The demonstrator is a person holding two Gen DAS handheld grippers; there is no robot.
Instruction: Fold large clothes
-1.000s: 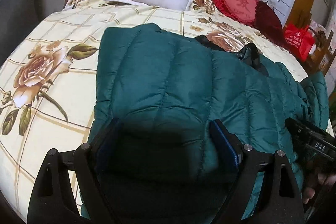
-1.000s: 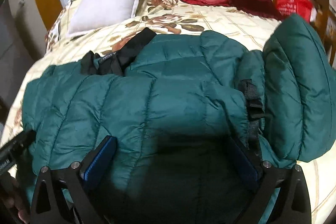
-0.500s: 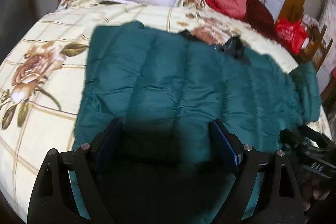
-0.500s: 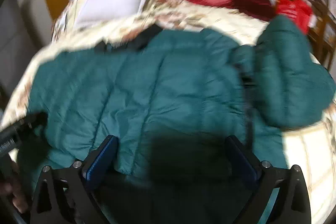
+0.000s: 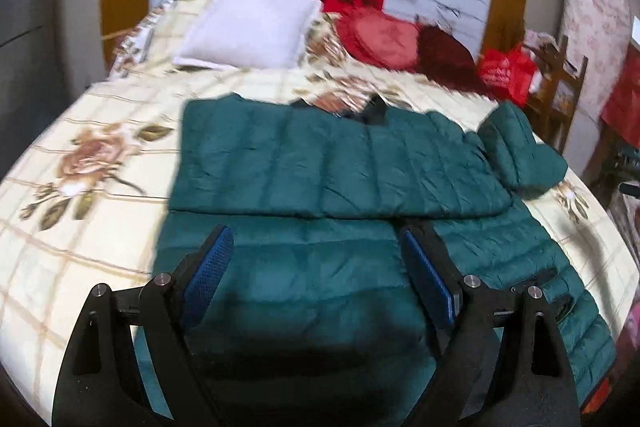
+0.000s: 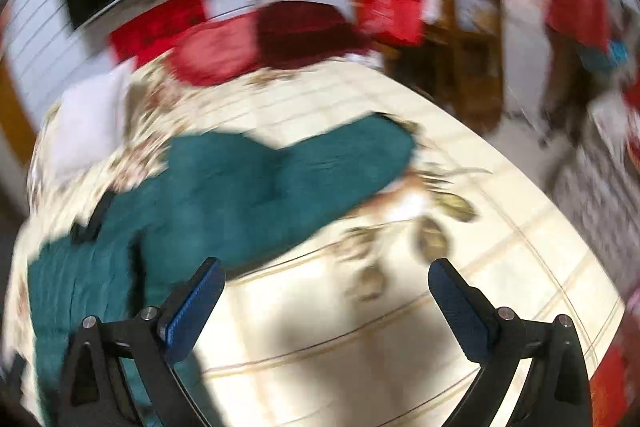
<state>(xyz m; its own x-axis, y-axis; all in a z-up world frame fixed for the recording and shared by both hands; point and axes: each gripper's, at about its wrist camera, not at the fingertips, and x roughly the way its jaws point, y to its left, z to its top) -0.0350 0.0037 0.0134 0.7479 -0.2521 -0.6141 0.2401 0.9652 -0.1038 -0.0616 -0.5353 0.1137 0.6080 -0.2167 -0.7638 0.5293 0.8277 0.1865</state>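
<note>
Although blurred at the edges, shows from the left wrist view a dark teal quilted puffer jacket (image 5: 340, 171) spread across a cream floral-print bed (image 5: 80, 227), far part doubled over the near part along a fold line running side to side, one sleeve (image 5: 520, 151) bunched at the right end, black collar lining (image 5: 374, 109) peeking at the far edge. Hovers over the near panel with the left gripper (image 5: 318, 267), blue pads spread wide, nothing between them, no cloth pinched. Farther up the bed, a white square pillow (image 5: 248, 27) and a red heart-shaped cushion (image 5: 380, 35), well apart from the jacket. Judging by the puffy channels and soft creases: light, airy, compressible, likely springy enough to creep open once folded; shell looks smooth and probably slick, so a shallow nip may slide off. Best taken deep at a hem corner or along a stitched seam, gathering both layers, then pressed flat to drive the air out. Turning to the right wrist view, heavily smeared: same jacket (image 6: 240, 187) lying off to the left, sleeve (image 6: 352, 147) reaching toward the middle of the bed (image 6: 520, 247). Right gripper (image 6: 326, 295) likewise spread, empty, over bare bedspread beside the jacket's edge. Could not tell finer detail of the seams there.
</note>
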